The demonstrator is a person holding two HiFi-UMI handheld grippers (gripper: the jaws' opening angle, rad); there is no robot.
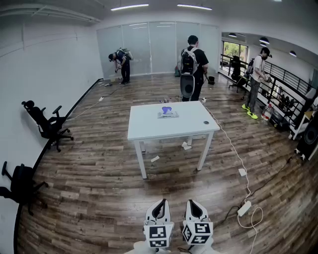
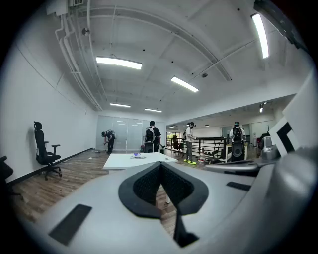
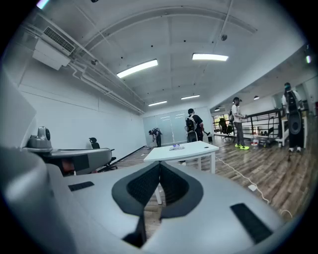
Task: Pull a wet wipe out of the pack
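White table (image 1: 149, 130) bearing wipe pack (image 1: 168, 113), left tongs (image 1: 160, 203) and right tongs (image 1: 195, 204) closed

light: ceiling tubes (image 1: 129, 7) are shining bright and even from 12 o'clock
edges: fisheye is bending straight lines, gripper-view corners are going black

One table (image 1: 149, 130) stood in the room, with one pack (image 1: 168, 113) and one small dark thing (image 1: 206, 122) on it. There were three people (image 1: 193, 64), two chairs (image 1: 47, 124), two grippers (image 1: 160, 204), two white scraps (image 1: 155, 159) on the floor and one power strip (image 1: 244, 208).
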